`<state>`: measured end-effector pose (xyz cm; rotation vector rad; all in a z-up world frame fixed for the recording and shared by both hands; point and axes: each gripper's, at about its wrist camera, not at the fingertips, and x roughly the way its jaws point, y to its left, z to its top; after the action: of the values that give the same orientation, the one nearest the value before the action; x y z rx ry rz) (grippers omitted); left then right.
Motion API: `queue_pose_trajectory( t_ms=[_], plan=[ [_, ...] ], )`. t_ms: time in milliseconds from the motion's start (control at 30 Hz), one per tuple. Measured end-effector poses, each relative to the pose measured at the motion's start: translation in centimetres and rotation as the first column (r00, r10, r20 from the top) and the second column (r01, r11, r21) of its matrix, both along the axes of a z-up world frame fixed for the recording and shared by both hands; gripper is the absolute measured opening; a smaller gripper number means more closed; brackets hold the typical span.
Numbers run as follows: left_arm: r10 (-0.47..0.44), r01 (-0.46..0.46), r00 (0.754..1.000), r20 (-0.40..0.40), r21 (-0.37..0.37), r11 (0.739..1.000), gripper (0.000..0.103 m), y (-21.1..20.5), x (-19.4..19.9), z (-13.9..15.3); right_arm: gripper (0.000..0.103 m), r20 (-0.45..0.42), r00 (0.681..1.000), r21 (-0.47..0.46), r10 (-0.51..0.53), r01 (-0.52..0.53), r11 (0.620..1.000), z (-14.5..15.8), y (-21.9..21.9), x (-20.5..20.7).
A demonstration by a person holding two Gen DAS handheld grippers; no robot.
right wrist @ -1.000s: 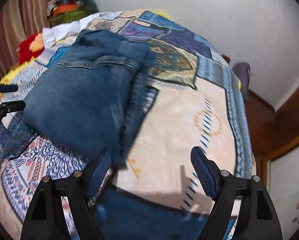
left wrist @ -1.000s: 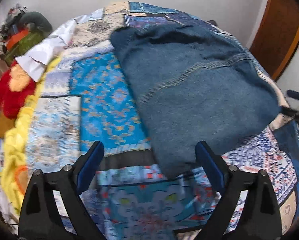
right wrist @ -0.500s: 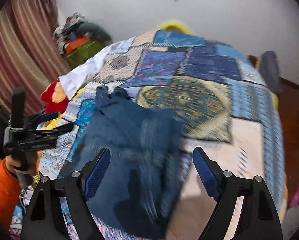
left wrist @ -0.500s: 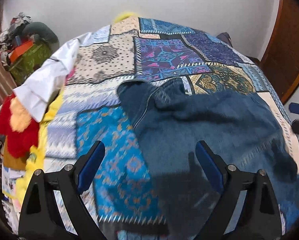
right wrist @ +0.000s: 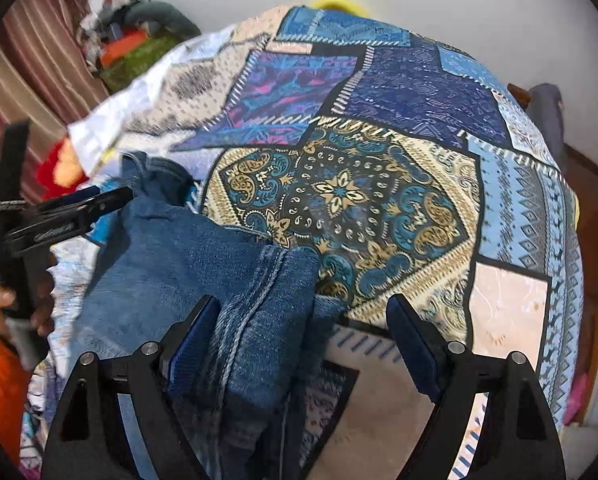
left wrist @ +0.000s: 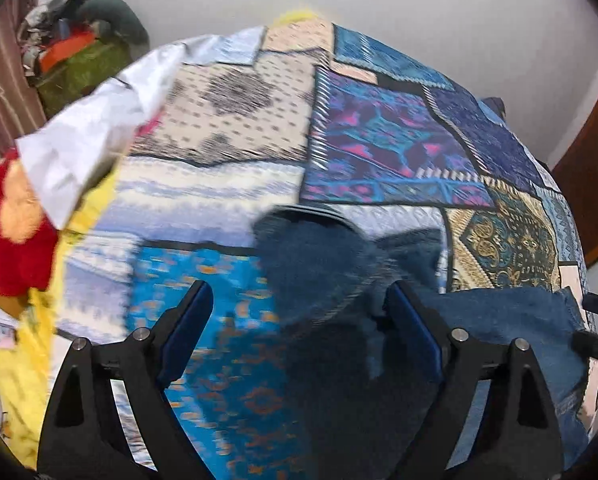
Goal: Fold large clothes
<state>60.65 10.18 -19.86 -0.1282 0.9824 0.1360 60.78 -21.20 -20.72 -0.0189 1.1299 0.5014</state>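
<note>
On the near half of the bed (right wrist: 511, 300), toward its left side, lie the jeans (right wrist: 171, 264), a dark denim garment bunched in thick layers on the patchwork bedspread (left wrist: 387, 148). Left gripper (left wrist: 299, 336): fingers spread wide, nothing between them; the far bunched end of the denim lies ahead of and beneath the gap, though motion blur makes it impossible to tell whether either pad touches cloth. Right gripper (right wrist: 303, 340): fingers likewise wide apart, straddling a stitched seam ridge of the jeans, which passes beside the left pad; no grip is evident.

Judged risks. (1) The denim is stacked several layers deep at both ends; a pinch there may take only the top layer, or all layers at once, and the fold would then come out crooked or drag the whole bundle. (2) A pad that closes low may catch the bedspread with the denim, lifting the cover and disturbing the fold. (3) The two grippers stand at opposite ends of one garment; uneven pulling would skew the seam line. (4) A white cloth (left wrist: 99, 128) lies at the far left edge of the bed, well apart from the jeans, and seems unlikely to interfere.
</note>
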Motion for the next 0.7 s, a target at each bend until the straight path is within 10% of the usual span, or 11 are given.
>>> queue_pose_trajectory(
  t_ms=[333, 700],
  plan=[
    [-0.148, 0.148, 0.989, 0.024, 0.018, 0.989, 0.092, 1.9, -7.2, 4.8, 0.096, 0.057, 0.998, 0.066, 0.008, -0.012, 0.998, 4.1, -2.1, -5.5],
    [-0.249, 0.193, 0.958, -0.140, -0.328, 0.925, 0.095, -0.6, -11.5, -3.5, 0.097, -0.189, 0.982, 0.132, 0.024, 0.001, 0.991, -2.7, -1.1, -7.3]
  ],
)
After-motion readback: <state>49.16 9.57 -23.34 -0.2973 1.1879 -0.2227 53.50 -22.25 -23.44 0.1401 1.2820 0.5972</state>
